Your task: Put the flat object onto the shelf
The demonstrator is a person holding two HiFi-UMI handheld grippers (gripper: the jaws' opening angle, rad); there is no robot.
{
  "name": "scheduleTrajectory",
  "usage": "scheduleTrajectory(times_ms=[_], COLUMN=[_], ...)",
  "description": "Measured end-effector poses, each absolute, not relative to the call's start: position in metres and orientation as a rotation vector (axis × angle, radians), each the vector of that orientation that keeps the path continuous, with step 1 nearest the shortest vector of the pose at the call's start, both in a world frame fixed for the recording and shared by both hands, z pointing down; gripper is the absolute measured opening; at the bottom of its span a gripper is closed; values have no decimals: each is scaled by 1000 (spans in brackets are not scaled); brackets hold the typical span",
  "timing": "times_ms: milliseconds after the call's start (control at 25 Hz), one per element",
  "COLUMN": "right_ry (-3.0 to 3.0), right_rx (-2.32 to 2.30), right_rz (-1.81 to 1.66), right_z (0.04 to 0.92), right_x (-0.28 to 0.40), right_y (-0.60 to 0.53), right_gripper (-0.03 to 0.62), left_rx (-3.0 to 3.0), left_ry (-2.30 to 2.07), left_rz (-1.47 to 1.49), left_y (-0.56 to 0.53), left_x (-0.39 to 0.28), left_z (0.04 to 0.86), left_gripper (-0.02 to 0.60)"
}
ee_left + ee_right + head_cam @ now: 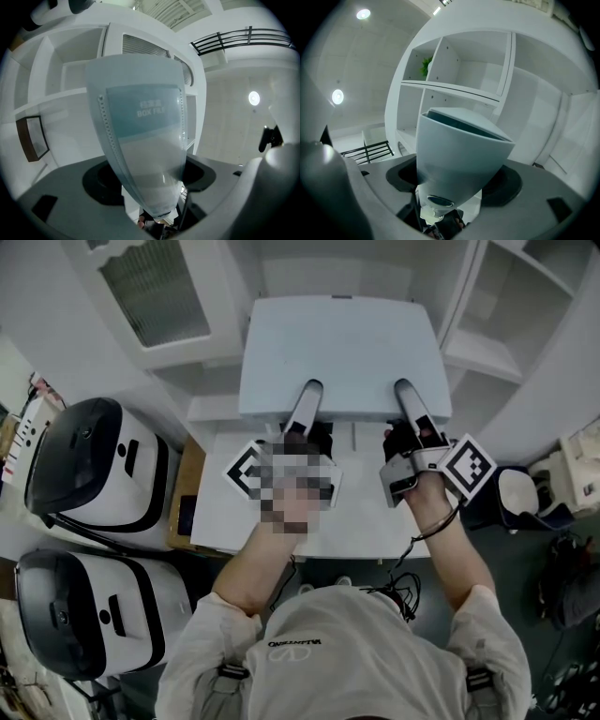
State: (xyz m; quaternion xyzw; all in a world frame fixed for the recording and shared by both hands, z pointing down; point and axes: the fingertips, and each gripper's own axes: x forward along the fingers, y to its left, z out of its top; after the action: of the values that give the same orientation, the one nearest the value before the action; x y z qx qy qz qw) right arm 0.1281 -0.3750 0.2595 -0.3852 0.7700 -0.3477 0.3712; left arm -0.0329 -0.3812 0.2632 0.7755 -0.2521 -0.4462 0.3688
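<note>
A flat pale blue box file (337, 352) hangs level in front of me, gripped at its near edge by both grippers. My left gripper (309, 397) is shut on its near left part, with the upper finger lying on the lid. My right gripper (410, 397) is shut on the near right part the same way. In the left gripper view the box file (145, 140) fills the space between the jaws, its label side showing. In the right gripper view the box file (459, 150) shows its spine and a finger hole. White shelf compartments (459, 89) stand beyond it.
Two white-and-black machines (94, 465) (84, 606) sit at my left. A white table (309, 521) lies under my hands. White shelving (487, 352) stands at the right, a glass-door cabinet (150, 296) at the upper left. A green plant (424, 65) sits in an upper compartment.
</note>
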Motion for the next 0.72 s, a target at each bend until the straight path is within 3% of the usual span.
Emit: scheduleTrajectory(times_ms=[720], right_ry=[1871], right_rx=[-1003], right_rz=[-958], right_z=[270], right_x=[139], right_y=[-418], right_gripper=[364], left_rx=[1959], left_ry=[-696], left_rz=[-1112], left_y=[-427], left_x=[-23], left_z=[269], left_gripper=[345])
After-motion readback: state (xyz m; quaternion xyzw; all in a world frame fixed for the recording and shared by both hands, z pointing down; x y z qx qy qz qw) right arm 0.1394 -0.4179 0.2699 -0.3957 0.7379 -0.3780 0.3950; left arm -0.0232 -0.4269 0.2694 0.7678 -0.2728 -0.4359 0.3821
